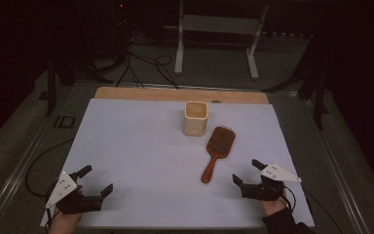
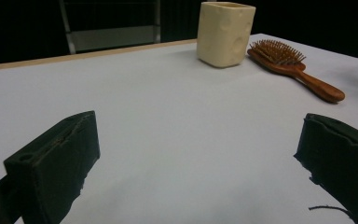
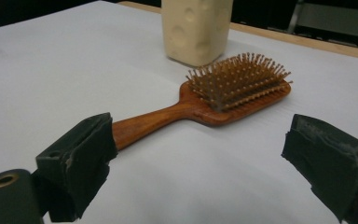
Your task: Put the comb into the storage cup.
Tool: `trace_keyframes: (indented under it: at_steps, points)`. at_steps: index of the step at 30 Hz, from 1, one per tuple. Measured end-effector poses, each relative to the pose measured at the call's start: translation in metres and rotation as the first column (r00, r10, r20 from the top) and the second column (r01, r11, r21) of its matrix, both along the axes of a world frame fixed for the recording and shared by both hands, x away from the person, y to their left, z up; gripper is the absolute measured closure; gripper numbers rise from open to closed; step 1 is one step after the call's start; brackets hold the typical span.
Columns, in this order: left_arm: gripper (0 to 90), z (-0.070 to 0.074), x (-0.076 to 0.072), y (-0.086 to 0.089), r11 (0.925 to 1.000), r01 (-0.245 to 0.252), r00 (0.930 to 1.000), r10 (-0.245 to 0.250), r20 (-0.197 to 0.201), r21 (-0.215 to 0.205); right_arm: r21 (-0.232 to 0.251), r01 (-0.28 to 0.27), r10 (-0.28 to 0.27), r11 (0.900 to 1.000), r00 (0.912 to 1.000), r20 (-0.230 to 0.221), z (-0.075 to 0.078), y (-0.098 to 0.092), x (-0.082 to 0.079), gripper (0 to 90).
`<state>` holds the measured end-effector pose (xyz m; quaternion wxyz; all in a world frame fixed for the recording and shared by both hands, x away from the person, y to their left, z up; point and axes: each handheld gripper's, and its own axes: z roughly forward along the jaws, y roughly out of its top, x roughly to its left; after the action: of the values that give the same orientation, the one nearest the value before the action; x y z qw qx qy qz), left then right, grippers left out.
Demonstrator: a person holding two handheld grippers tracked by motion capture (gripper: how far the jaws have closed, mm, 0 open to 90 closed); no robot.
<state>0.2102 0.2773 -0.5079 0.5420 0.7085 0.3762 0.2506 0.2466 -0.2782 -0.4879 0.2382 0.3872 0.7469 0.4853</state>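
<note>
Upright, cream cup (image 1: 196, 118), hairbrush (image 1: 216, 150) just beside, interior unclear.

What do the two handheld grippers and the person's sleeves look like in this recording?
Both are black. The left gripper and the right gripper each have two blocky black jaws and carry a pale grey three-cornered plate on top. A thin dark cable trails from each over the table edge. The right forearm wears a dark sleeve. In the gripper views the jaw pads look worn and rough-edged.
</note>
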Motion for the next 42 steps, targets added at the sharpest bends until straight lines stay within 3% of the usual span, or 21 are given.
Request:
trace_keyframes:
  at_steps: [4,9,20,32,42]
  points:
    - [0.1,0.0,0.0,0.001,1.0,-0.003,1.0,0.003,0.003,-0.004,-0.03,-0.011,0.011,0.999,0.9999,0.006,0.006,0.004,-0.003,7.7]
    - [0.1,0.001,0.0,0.001,1.0,-0.004,1.0,0.004,0.004,-0.004,-0.011,-0.021,0.021,1.0,0.9998,-0.003,0.017,0.005,-0.004,7.6]
    - [0.1,0.001,-0.001,0.0,1.0,0.002,1.0,-0.002,0.004,-0.006,0.013,-0.046,0.045,0.999,0.9972,0.06,0.053,0.0,-0.002,7.6]
    - [0.1,0.001,-0.001,-0.002,0.9998,0.019,0.9998,-0.019,-0.007,0.003,-0.028,-0.121,0.123,0.992,0.9844,0.126,0.086,0.02,0.022,7.6]
    - [0.1,0.0,-0.001,-0.003,0.9997,0.025,0.9996,-0.025,-0.01,0.008,-0.026,-0.184,0.186,0.983,0.9713,0.148,0.102,0.042,0.035,7.6]
